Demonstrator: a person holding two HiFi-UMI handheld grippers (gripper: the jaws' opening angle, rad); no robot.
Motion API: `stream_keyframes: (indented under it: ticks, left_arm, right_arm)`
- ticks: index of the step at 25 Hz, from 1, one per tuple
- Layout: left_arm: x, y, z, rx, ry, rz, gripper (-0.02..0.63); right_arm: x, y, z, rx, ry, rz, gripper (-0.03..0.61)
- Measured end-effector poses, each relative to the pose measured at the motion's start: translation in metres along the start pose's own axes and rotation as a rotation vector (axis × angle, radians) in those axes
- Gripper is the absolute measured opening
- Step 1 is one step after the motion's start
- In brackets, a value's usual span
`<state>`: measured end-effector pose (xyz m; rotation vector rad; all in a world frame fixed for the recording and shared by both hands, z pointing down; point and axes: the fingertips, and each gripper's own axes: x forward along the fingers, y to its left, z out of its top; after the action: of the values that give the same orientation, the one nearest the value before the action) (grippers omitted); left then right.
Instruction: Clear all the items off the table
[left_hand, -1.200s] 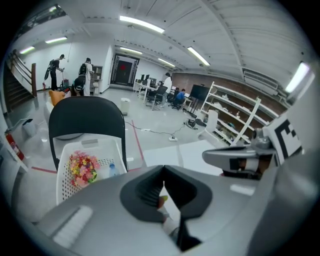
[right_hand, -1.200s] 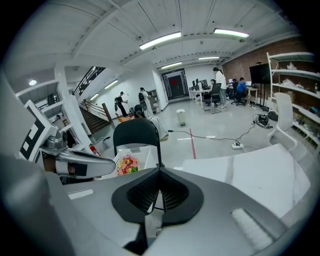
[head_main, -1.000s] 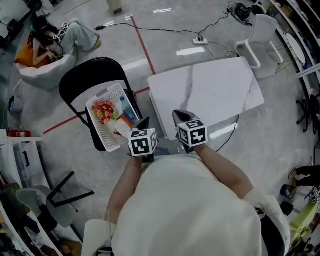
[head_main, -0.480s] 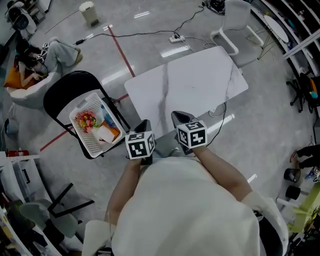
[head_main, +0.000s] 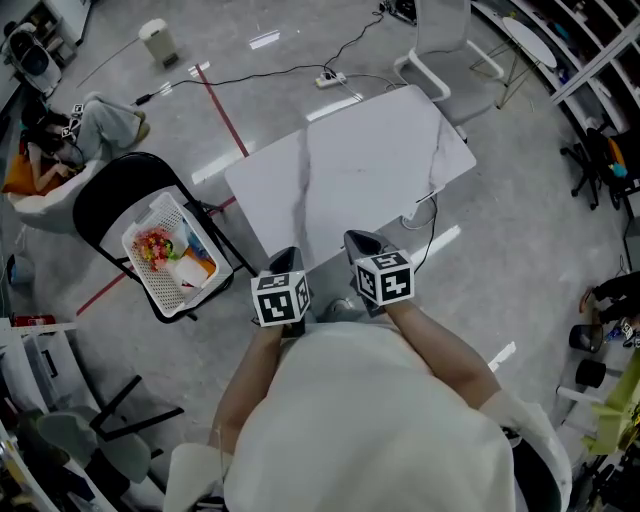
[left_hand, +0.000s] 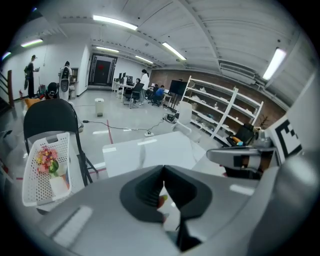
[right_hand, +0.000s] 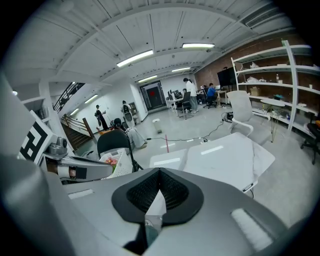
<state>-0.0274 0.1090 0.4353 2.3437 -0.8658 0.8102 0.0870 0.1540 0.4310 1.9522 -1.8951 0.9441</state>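
The items (head_main: 165, 252) lie in the basket (head_main: 148, 283) on the chair (head_main: 105, 195) left of the bare table (head_main: 360, 170); the left gripper (head_main: 287, 260) and right gripper (head_main: 362, 240), both pressed together and empty at the table's near edge, could tip that perched basket with a careless knock.

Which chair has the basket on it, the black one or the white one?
The black folding chair, left of the table. The white basket sits on its seat; the white chair beyond the table carries no basket.

white chair (head_main: 442, 25) | power strip (head_main: 331, 77) | red floor tape (head_main: 222, 112)
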Motion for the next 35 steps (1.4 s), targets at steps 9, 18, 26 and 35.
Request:
stream_keyframes:
  ticks: [9, 18, 26, 35]
  left_arm:
    - [0.004, -0.037, -0.026, 0.046, 0.014, -0.026, 0.009]
    - [0.006, -0.06, -0.028, 0.072, 0.002, -0.037, 0.009]
    - [0.006, -0.07, -0.031, 0.094, 0.008, -0.038, 0.009]
    - [0.006, -0.07, -0.033, 0.093, 0.013, -0.042, 0.009]
  right_arm:
    - [-0.024, -0.024, -0.023, 0.019, -0.014, -0.01, -0.002]
    - [-0.041, -0.043, -0.027, -0.004, -0.027, -0.025, -0.002]
    - [-0.048, -0.048, -0.029, 0.005, -0.042, -0.031, -0.002]
    - [-0.048, -0.045, -0.032, -0.001, -0.039, -0.026, -0.002]
